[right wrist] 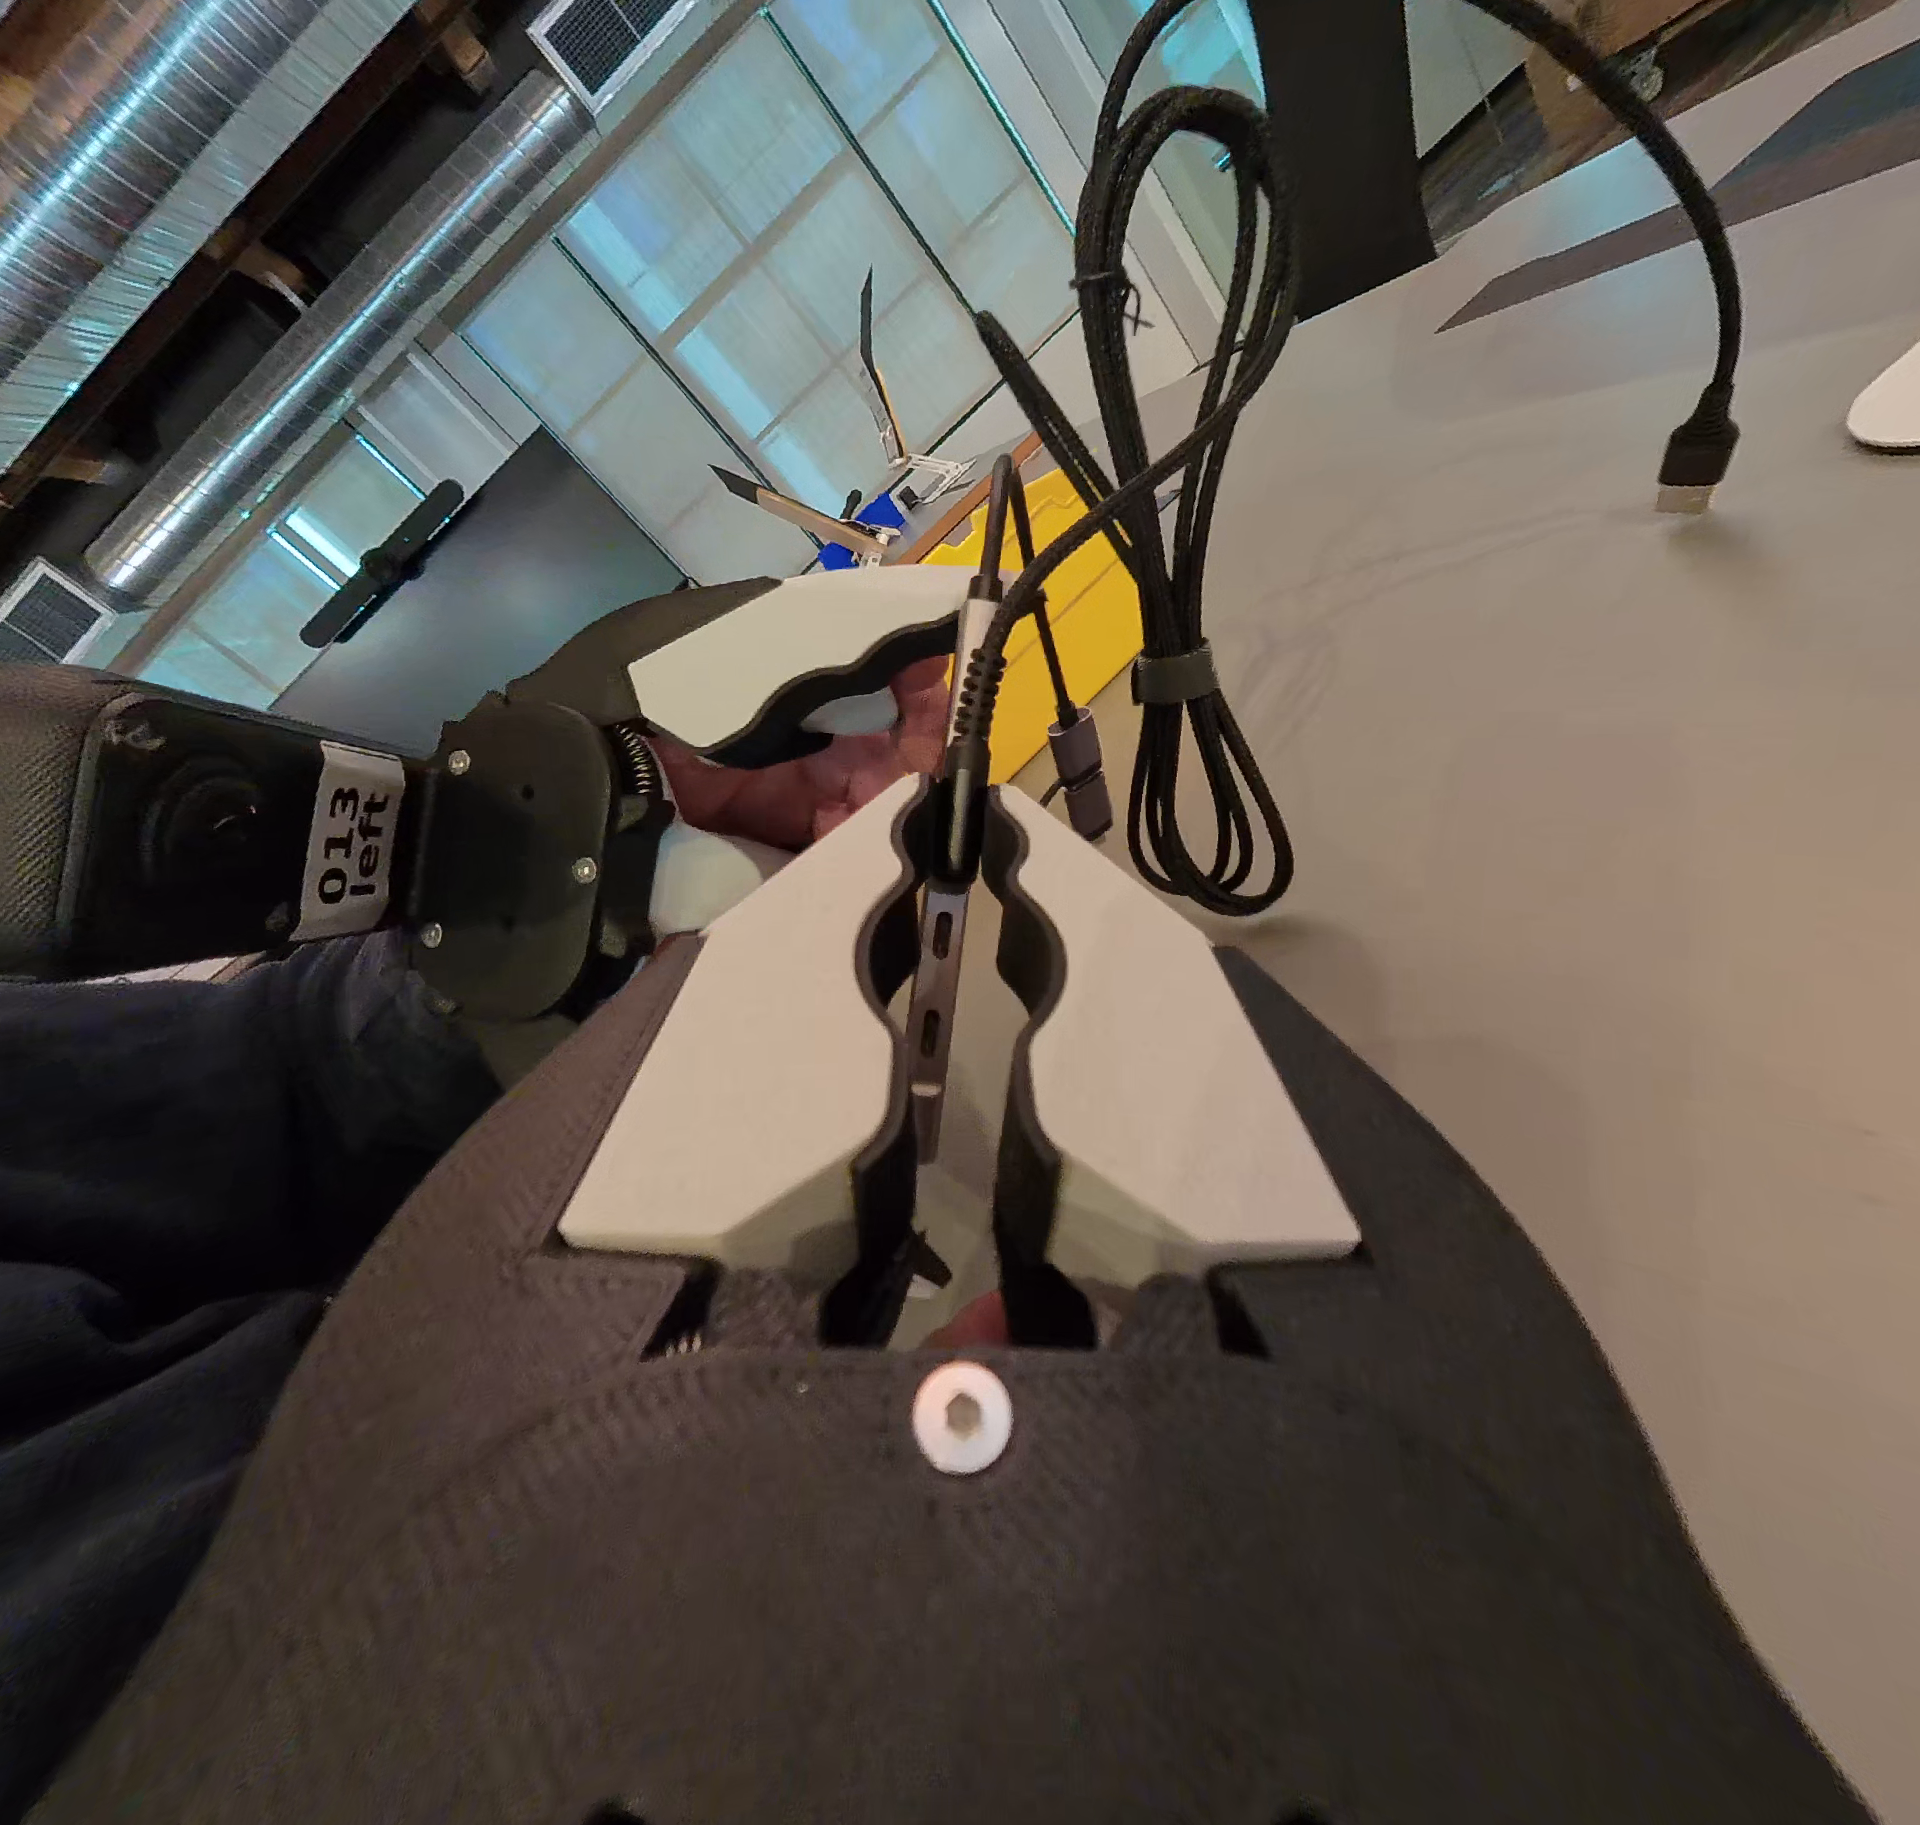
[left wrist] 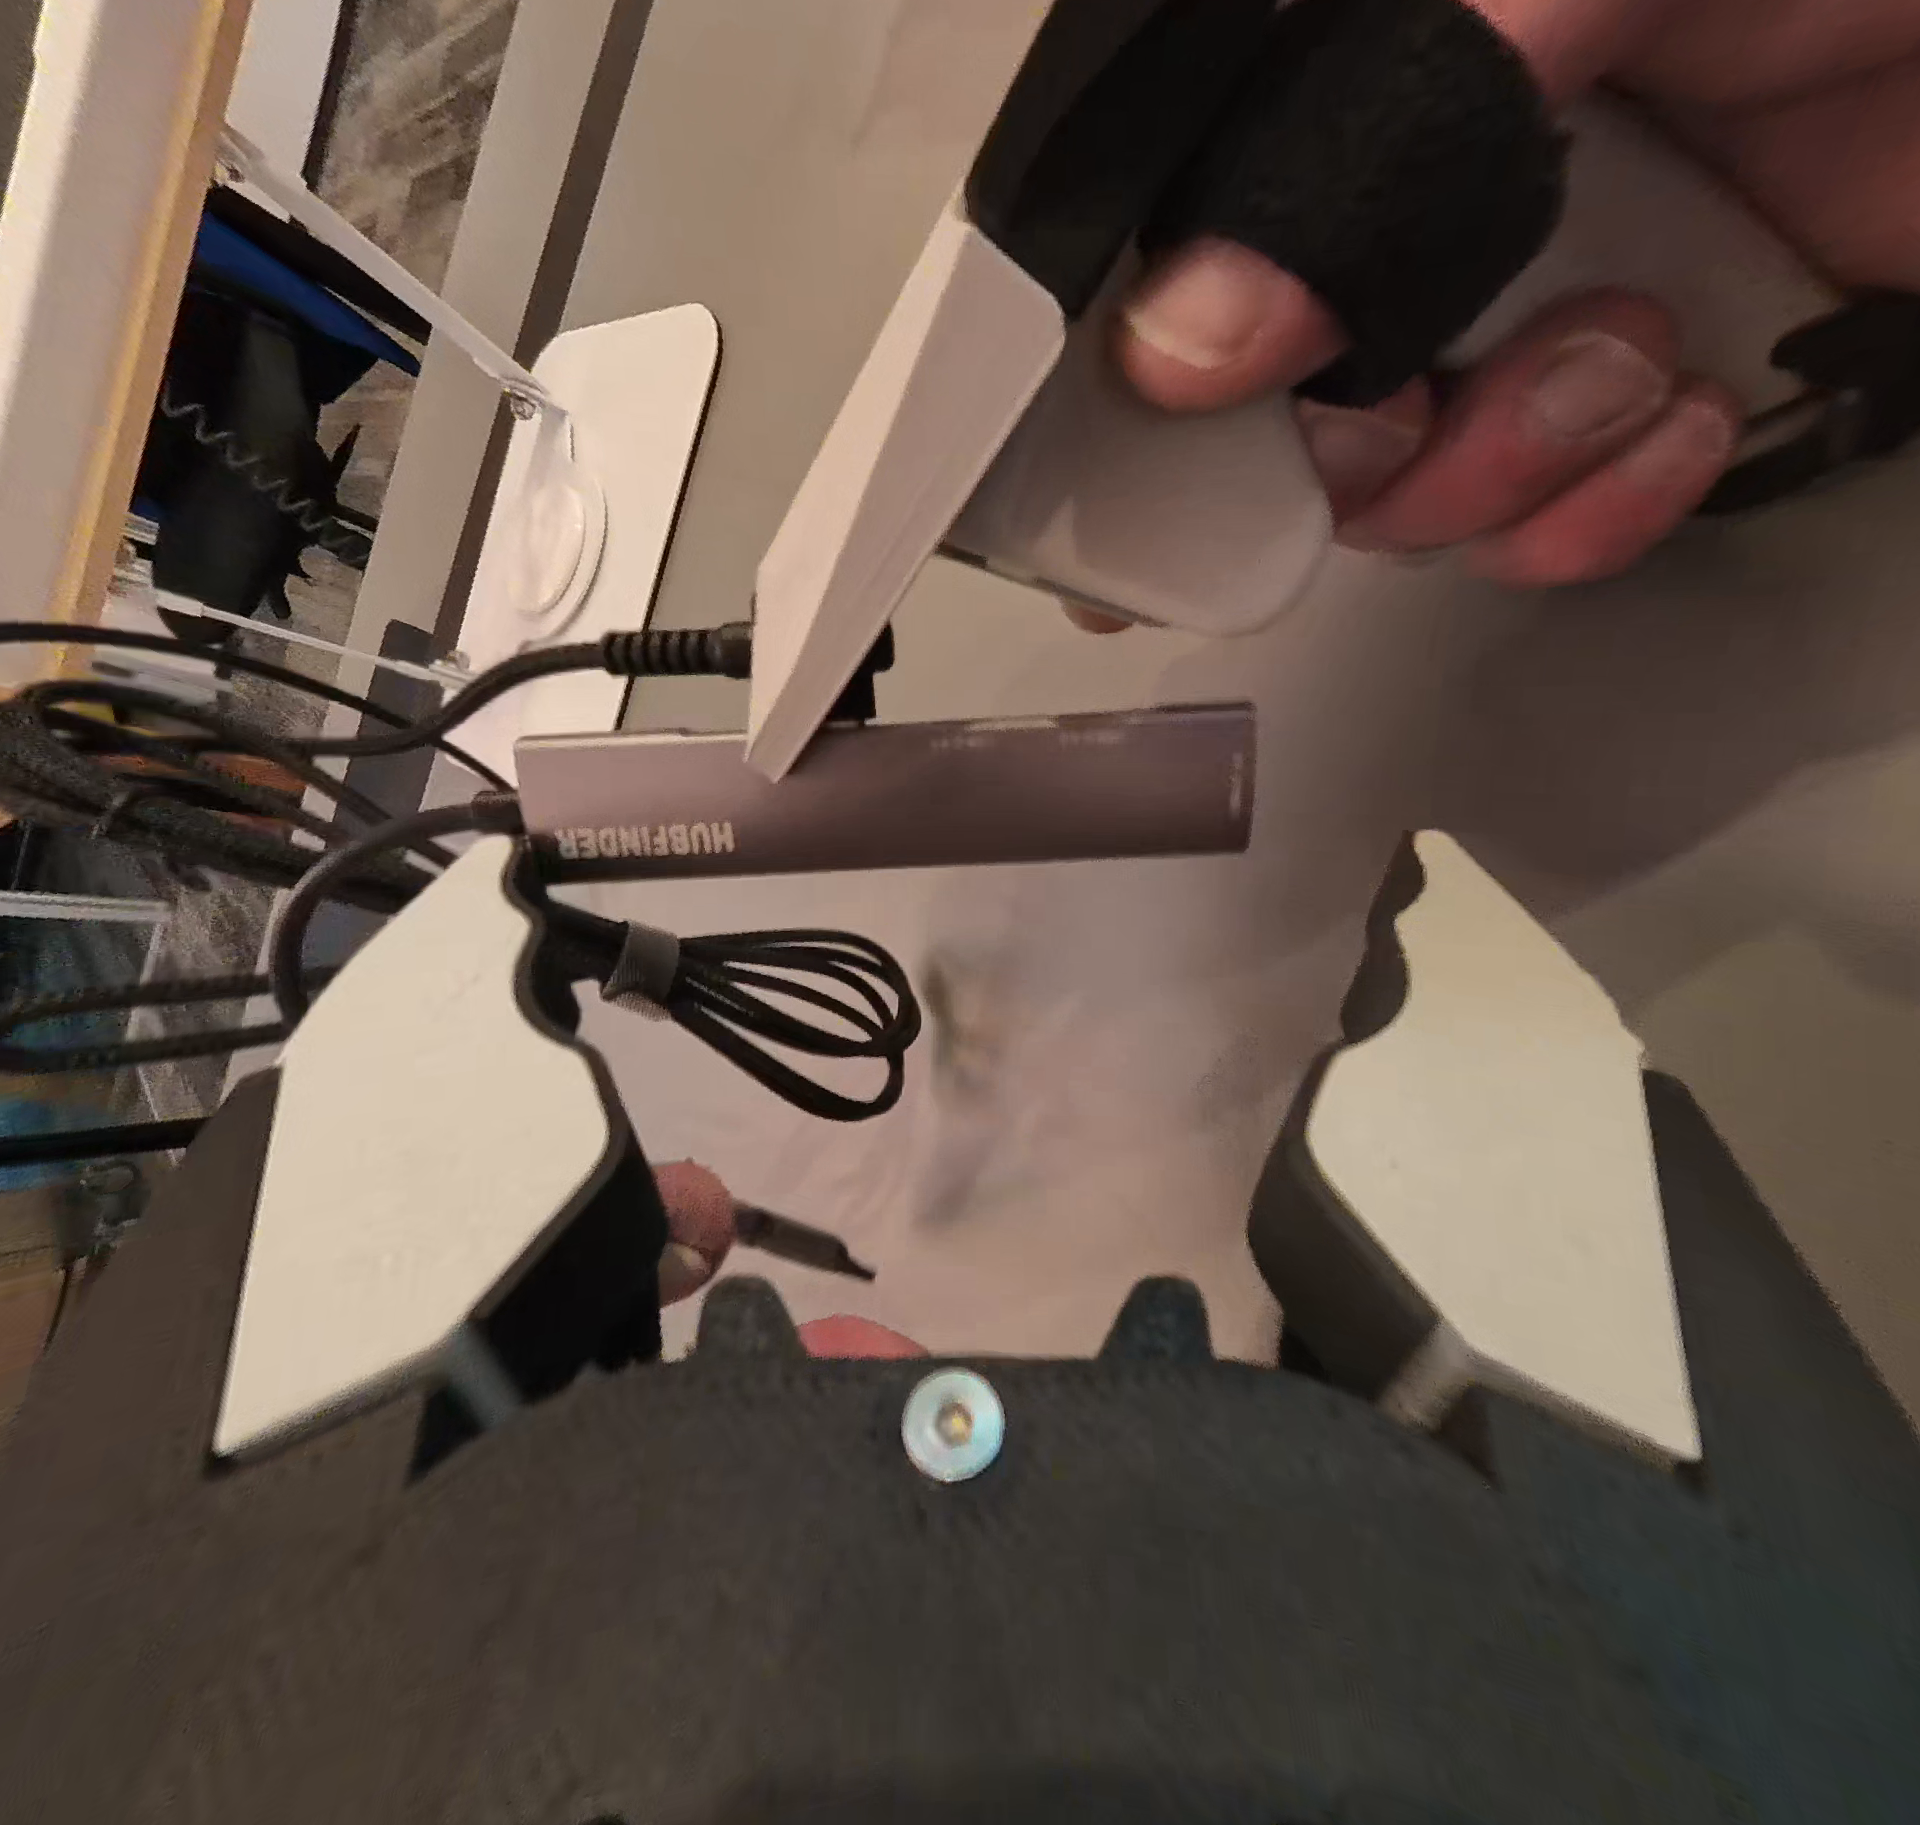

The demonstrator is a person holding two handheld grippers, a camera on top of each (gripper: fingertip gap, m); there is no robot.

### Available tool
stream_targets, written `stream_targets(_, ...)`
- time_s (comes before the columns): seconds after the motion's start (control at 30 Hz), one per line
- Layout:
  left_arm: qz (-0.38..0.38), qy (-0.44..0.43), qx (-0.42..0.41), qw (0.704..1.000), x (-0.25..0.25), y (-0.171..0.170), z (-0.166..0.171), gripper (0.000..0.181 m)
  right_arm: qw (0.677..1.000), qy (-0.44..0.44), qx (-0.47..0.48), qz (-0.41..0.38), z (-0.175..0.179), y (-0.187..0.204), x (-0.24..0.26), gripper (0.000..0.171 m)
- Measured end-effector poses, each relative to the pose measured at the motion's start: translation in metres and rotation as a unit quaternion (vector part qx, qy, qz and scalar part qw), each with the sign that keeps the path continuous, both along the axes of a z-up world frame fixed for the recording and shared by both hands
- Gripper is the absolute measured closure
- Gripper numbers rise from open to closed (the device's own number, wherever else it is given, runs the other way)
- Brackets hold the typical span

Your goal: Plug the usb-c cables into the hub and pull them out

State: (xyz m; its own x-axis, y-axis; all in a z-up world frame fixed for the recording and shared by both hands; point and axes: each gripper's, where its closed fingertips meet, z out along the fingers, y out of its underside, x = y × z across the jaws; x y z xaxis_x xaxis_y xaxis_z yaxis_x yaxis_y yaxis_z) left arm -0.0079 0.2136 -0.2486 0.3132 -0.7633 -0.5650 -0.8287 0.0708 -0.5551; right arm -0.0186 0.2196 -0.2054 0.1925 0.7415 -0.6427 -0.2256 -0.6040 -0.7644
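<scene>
Currently: left gripper (left wrist: 966, 902) wide open, nothing held, just below hub (left wrist: 914, 804). Bundled black cable (left wrist: 769, 1017) between its fingers, w/ strap, near hub's left end. Hub off table (right wrist: 1558, 840), edge-on. Right gripper (right wrist: 958, 840) closed narrow on plug (right wrist: 951, 819) seated in hub's side, above hub in left wrist view.

Hub (left wrist: 935, 799): matt grey metal. Cables (right wrist: 1205, 425): black braided cloth. Table (right wrist: 1558, 840): smooth matt grey.
</scene>
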Motion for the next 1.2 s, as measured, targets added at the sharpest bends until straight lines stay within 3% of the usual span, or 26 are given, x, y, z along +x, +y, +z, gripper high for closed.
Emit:
stream_targets(0.2,0.018,-0.023,0.046,0.998,0.0,0.013,0.008,0.057,1.0,0.006,-0.001,-0.003,0.003,0.0,0.001,0.166)
stream_targets(0.6,-0.005,-0.022,0.039,0.999,-0.005,0.008,0.009,0.058,0.999,-0.023,0.038,0.013,0.006,-0.007,-0.005,0.162)
stream_targets(0.77,-0.022,-0.006,0.013,1.0,-0.011,0.0,0.008,0.058,0.988,-0.09,0.128,0.006,0.008,-0.008,-0.003,0.149)
stream_targets(0.93,-0.043,-0.001,-0.031,0.999,-0.016,-0.012,0.011,0.058,0.95,-0.167,0.262,0.024,0.01,-0.018,-0.001,0.146)
stream_targets(1.2,-0.095,-0.025,-0.127,0.987,-0.016,-0.037,0.028,0.058,0.913,-0.155,0.367,0.089,0.024,-0.045,-0.005,0.149)
